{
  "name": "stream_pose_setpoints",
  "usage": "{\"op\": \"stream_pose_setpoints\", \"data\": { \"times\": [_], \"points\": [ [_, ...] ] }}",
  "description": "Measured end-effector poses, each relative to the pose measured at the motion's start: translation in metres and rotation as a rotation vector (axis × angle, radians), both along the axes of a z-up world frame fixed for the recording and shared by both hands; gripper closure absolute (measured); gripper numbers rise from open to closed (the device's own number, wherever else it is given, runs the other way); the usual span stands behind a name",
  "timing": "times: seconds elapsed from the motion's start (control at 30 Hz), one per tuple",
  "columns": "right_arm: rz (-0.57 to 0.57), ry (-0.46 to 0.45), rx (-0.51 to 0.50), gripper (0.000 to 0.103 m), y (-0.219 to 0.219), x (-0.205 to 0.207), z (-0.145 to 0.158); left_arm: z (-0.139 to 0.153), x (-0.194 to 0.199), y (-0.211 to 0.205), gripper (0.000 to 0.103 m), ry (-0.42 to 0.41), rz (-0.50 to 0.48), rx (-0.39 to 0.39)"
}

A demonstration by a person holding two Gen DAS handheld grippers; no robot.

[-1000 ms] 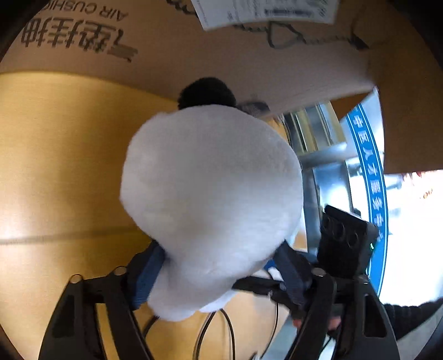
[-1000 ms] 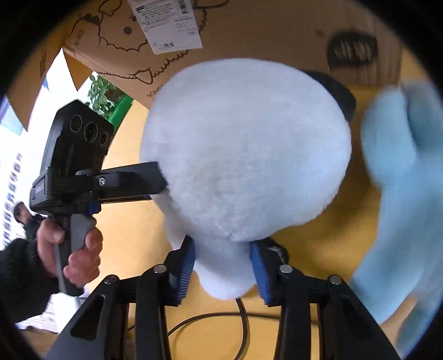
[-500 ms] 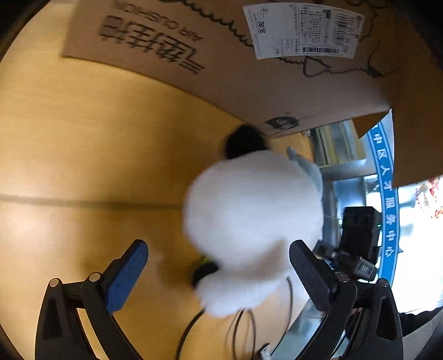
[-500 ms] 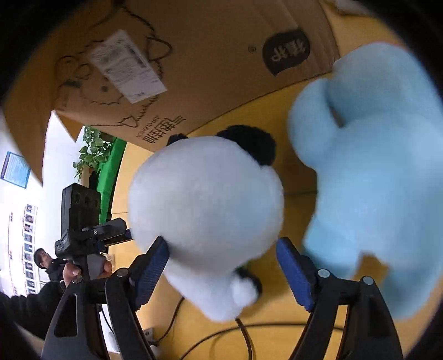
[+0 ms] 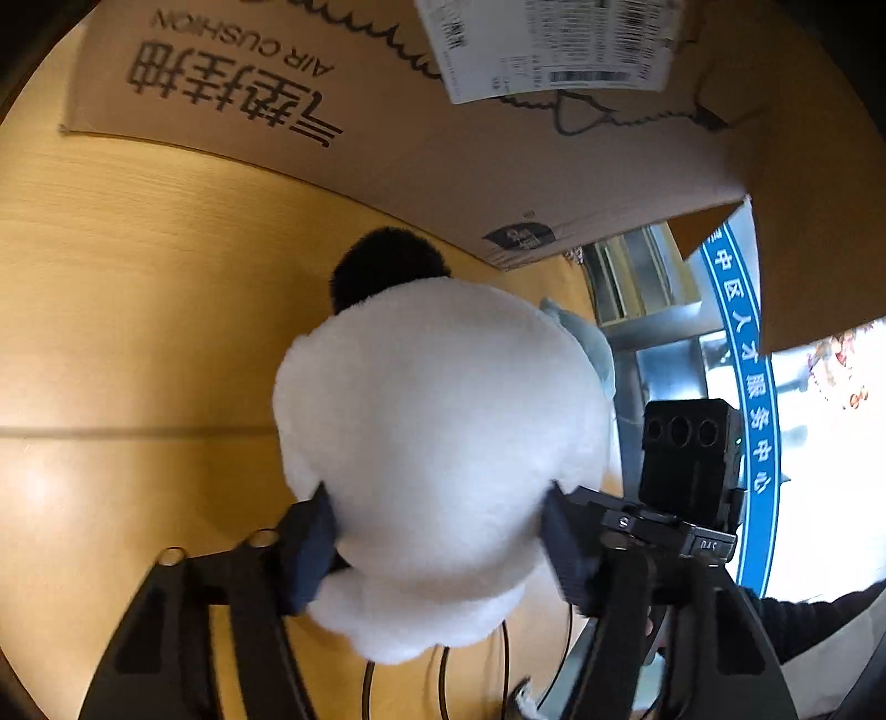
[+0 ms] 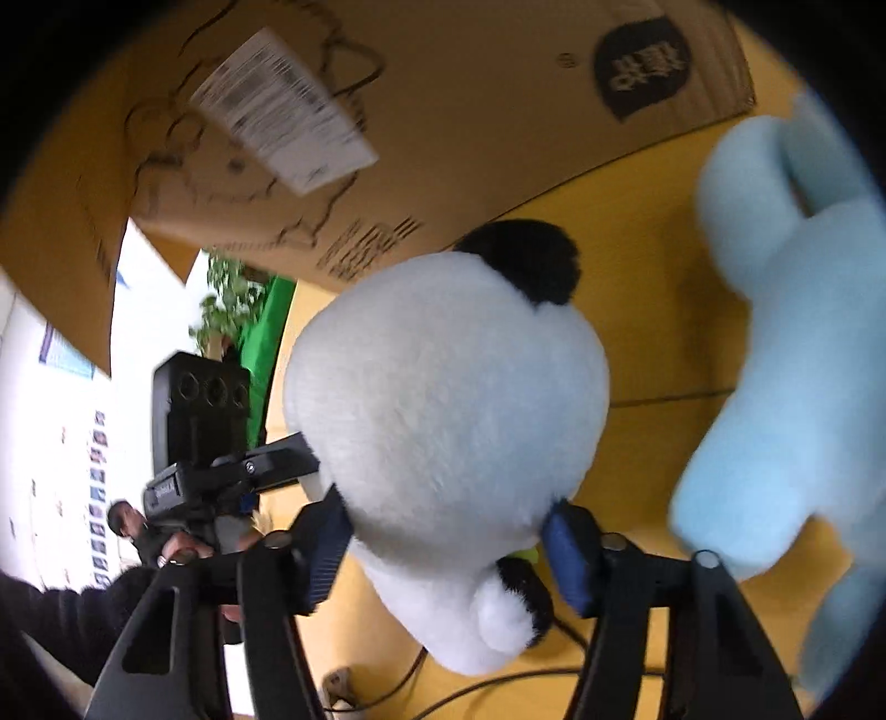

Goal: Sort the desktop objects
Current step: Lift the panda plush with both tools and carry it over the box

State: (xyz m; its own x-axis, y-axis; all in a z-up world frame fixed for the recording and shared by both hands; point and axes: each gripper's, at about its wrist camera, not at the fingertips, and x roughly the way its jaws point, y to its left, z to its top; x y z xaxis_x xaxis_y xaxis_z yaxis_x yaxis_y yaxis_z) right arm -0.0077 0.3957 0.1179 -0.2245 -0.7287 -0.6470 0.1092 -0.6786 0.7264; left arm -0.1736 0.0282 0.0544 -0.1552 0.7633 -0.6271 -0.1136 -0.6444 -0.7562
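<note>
Round white plush panda toy with black ears [image 5: 443, 437] sits between both grippers, above the yellow wooden desk [image 5: 138, 332]. Left gripper [image 5: 437, 545]: jaws closing, blue pads [image 5: 307, 545] pressed into the panda's lower sides, pinching it. Right gripper [image 6: 448, 545]: jaws closing too, blue pads [image 6: 326, 540] dug into the fur on either side of the panda's neck, a white-and-black limb hanging below them. Panda's black ear points toward the brown cardboard box with printed characters and a drawn outline [image 5: 387, 138], which lies along the desk's far edge. White barcode shipping label [image 5: 548, 47] is stuck on the box's side. Pale blue plush toy [image 6: 786, 354] lies on the desk just right of the panda, near the box; contact between the two cannot be told. Black cables [image 6: 498, 687] trail across the desk's near edge. A person's hand in a dark sleeve [image 6: 183, 554] grips the left gripper's handle.
</note>
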Motion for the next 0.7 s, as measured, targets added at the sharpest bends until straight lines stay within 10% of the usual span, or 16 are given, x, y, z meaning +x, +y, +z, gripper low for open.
{"op": "stream_pose_setpoints", "data": {
  "times": [0.37, 0.7],
  "points": [
    [0.178, 0.208, -0.068, 0.05, -0.047, 0.098, 0.15, 0.185, 0.12, -0.053, 0.04, 0.233, -0.044, -0.101],
    [0.142, 0.56, -0.094, 0.05, -0.052, 0.023, 0.32, 0.363, 0.057, -0.052, 0.04, 0.624, 0.013, -0.178]
  ]
}}
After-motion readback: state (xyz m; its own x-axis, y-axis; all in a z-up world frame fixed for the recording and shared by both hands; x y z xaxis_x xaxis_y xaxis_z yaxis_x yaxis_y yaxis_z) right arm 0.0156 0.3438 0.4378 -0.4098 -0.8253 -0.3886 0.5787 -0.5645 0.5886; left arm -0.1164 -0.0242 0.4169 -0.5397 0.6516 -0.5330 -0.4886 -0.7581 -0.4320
